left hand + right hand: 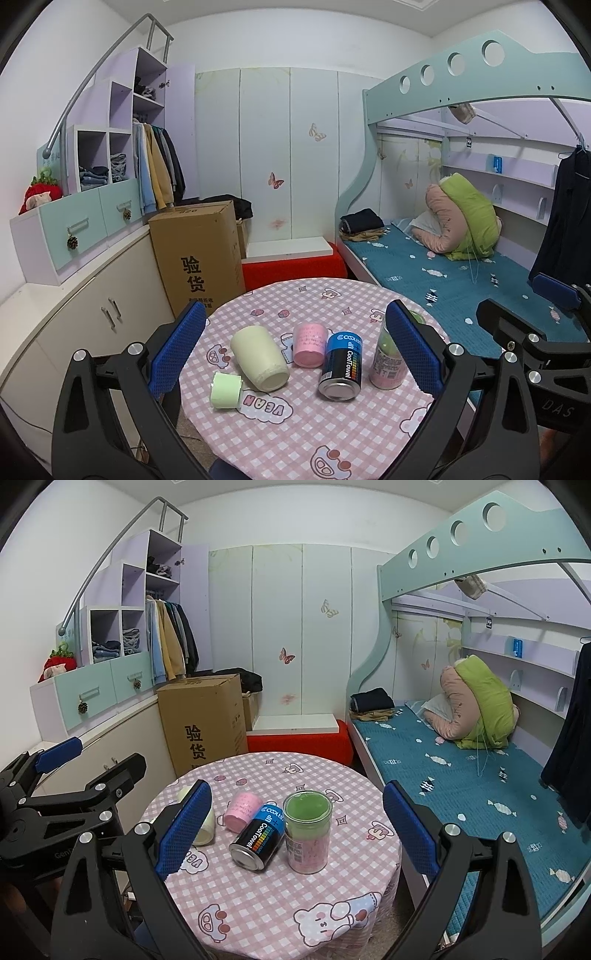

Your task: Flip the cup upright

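both claws gape wide and hold nothing: left claw (295, 354), right claw (295, 827). the cup (259, 357) lies on its side on the worktop (295, 435), mouth toward the camera, long axis tilted left, beside a green roll (225, 390).

**Table headcount**

So on the round pink-checked table (295, 435): one cream plastic cup (259, 358) on its side, one pink cup (310, 344), one small pale green roll (226, 390), one black-and-blue metal can (341, 365), one clear green-lidded jar (307, 836). Two grippers too.
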The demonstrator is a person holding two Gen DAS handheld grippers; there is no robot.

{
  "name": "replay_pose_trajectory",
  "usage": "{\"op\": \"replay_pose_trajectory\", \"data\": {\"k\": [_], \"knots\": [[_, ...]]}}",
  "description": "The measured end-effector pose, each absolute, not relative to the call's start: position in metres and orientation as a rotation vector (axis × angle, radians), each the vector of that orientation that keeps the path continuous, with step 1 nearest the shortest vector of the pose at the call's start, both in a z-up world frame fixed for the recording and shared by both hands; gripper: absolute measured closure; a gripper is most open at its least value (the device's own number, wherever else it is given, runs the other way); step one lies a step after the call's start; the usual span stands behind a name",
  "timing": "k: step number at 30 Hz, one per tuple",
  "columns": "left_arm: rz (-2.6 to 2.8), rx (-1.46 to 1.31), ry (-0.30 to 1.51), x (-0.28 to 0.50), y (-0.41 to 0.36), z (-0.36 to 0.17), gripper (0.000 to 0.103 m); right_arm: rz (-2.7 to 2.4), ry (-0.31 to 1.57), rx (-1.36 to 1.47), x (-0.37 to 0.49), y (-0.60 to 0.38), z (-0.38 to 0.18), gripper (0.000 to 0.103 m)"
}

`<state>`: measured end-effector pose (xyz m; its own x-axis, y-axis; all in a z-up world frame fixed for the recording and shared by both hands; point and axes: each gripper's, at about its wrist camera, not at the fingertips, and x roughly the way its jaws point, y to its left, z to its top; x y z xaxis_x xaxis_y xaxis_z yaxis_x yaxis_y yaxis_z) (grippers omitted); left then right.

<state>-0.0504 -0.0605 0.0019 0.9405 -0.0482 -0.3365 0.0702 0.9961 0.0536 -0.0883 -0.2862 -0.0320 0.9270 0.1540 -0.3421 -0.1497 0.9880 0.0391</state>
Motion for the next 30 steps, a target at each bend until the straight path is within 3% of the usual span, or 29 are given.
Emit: {"op": "replay_pose_trajectory", "data": {"k": [30], "knots": [[-0.052, 0.068, 0.333, -0.0485, -0.0602, -0.0002, 0.005, 0.156, 0.350, 0.018, -0.0871, -0.2872, -0.0313, 0.013]]}}
